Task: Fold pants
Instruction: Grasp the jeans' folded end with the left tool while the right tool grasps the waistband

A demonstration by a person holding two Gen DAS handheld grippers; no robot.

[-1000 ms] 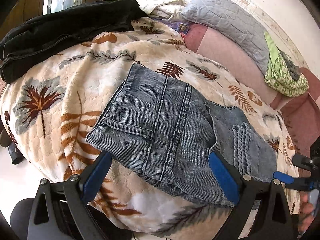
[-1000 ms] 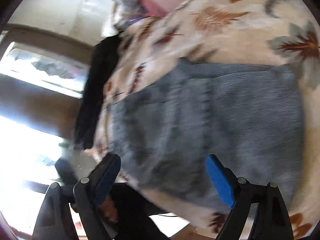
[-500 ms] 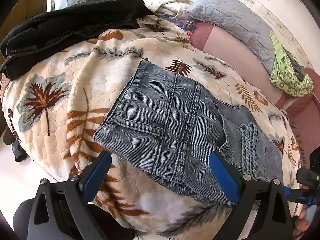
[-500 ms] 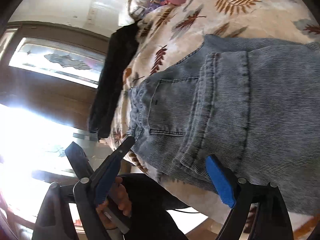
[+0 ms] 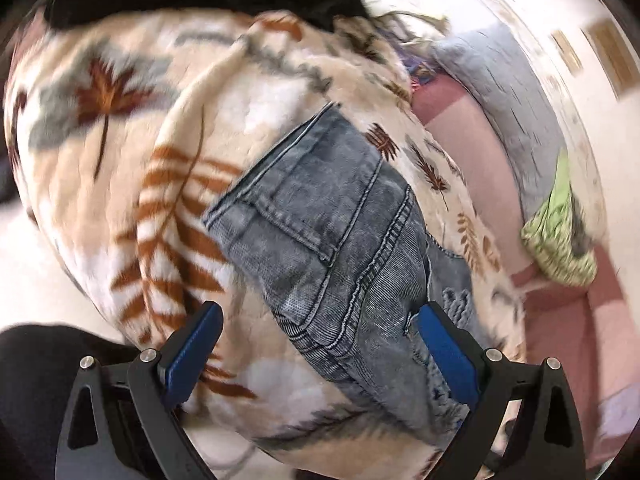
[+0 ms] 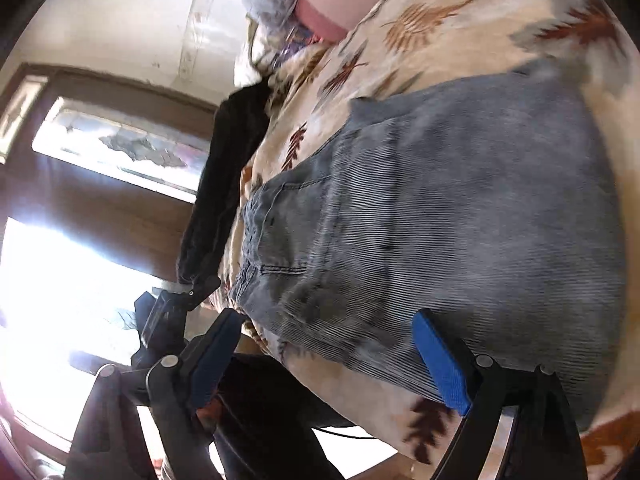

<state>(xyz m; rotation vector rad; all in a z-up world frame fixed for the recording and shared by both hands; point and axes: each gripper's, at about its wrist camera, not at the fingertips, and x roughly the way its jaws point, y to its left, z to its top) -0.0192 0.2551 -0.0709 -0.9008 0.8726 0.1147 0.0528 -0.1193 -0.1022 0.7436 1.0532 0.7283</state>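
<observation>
Faded grey-blue denim pants [image 5: 352, 248], already doubled into a compact bundle, lie on a bed's cream blanket printed with rust-brown leaves [image 5: 132, 184], near its front edge. The left tongs [image 5: 316, 354] hang spread and empty over the bundle's near hem; the right tongs [image 6: 332, 364] are likewise spread above the denim, pinching nothing. The step in hand appears to be lining up for another fold, which calls for both tongs to close on an edge. No brand or writing is legible.
</observation>
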